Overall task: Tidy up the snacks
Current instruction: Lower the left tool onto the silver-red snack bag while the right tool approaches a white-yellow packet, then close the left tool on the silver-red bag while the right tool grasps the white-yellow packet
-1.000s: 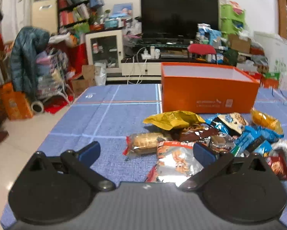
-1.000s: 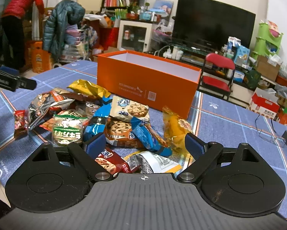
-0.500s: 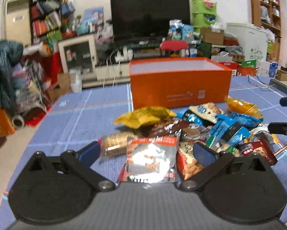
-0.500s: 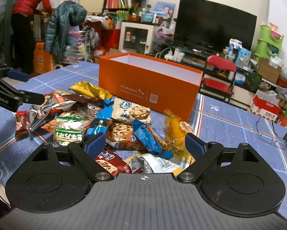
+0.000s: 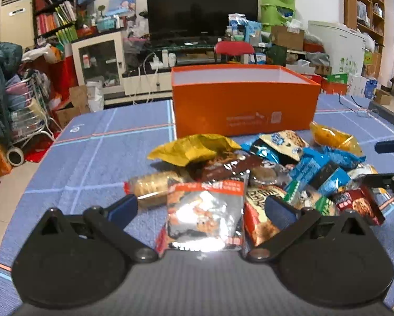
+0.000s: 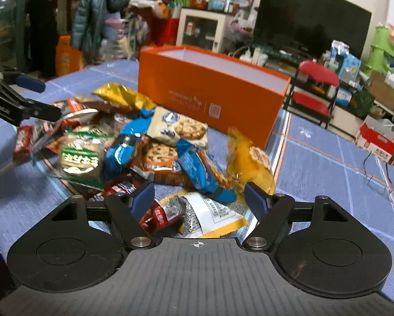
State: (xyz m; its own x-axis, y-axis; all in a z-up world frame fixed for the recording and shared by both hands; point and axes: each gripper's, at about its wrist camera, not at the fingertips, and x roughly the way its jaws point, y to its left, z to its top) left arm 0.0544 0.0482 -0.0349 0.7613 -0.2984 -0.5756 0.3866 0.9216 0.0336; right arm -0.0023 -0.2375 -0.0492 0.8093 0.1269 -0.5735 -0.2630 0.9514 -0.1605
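A pile of snack packets lies on the blue tablecloth in front of an open orange box, also in the right wrist view. My left gripper is open, its fingers on either side of a silver and red packet. My right gripper is open low over the pile's near edge, with a white and yellow packet and a red packet between its fingers. A yellow packet and blue cookie packets lie just ahead.
The box stands behind the pile. The left gripper's fingers show at the left of the right wrist view, the right gripper's at the right of the left wrist view. Eyeglasses lie on the cloth at the right. Cluttered room beyond.
My left gripper has swung right and closed in on the silver and red packet. My right gripper has moved forward and lower over the pile, and its fingers stand a little narrower.
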